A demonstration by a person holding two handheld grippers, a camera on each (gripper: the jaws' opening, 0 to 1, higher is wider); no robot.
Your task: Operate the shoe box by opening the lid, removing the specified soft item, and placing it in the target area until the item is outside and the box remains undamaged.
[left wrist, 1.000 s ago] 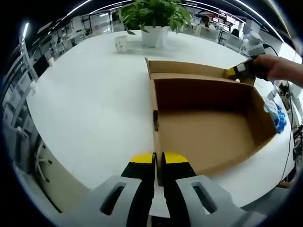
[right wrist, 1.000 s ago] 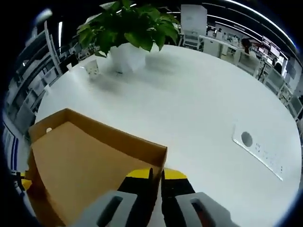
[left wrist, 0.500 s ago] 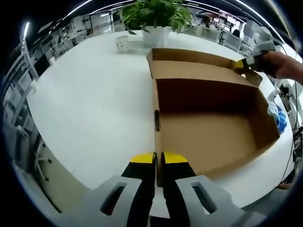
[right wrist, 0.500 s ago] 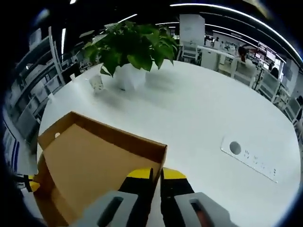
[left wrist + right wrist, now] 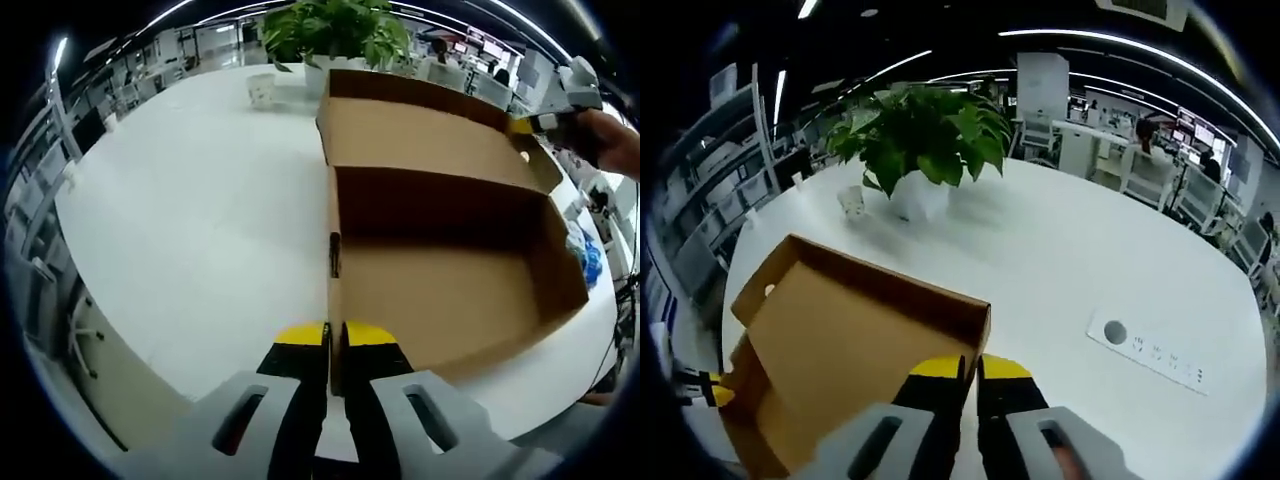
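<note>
Table (image 5: pixel 190 200): large, white, round-edged, open office behind it.

Shoe box (image 5: pixel 440 290): brown cardboard, sits toward 3 o'clock of the table in the left gripper view. Tray interior looks bare; the specified soft item cannot be made out inside, so its whereabouts are unknown from these views. A crumpled blue-and-clear object (image 5: pixel 585 250) lies on the table just outside the box's wall at 3 o'clock; whether that is the item, cannot tell.

Lid (image 5: pixel 420 130): hinged at the far edge, standing part raised toward 12 o'clock; its inner face also shows in the right gripper view (image 5: pixel 850 340).

Potted plant (image 5: pixel 925 135): white pot, green leaves, far side of the table at 12 o'clock. Small white cup (image 5: pixel 852 203) just beside it at 9 o'clock.

Left gripper (image 5: pixel 333 335): yellow-tipped jaws closed onto the near side wall of the box, pinning the tray.

Right gripper (image 5: pixel 970 370): jaws pinched together on the lid's free corner edge; also seen at 2 o'clock in the left gripper view (image 5: pixel 525 125), a person's hand (image 5: pixel 610 140) behind it.

Step in hand, judged: swinging the lid fully open. To do it well, follow the arc of the hinge rather than pulling straight back, keep the left grip steady as counter-hold, and use light pinch so the cardboard edge does not crease or tear.

Writing: white panel (image 5: pixel 1145 345) set in the table at 4 o'clock of the right gripper view carries small marks, too small to read. No brand legible on the box.
</note>
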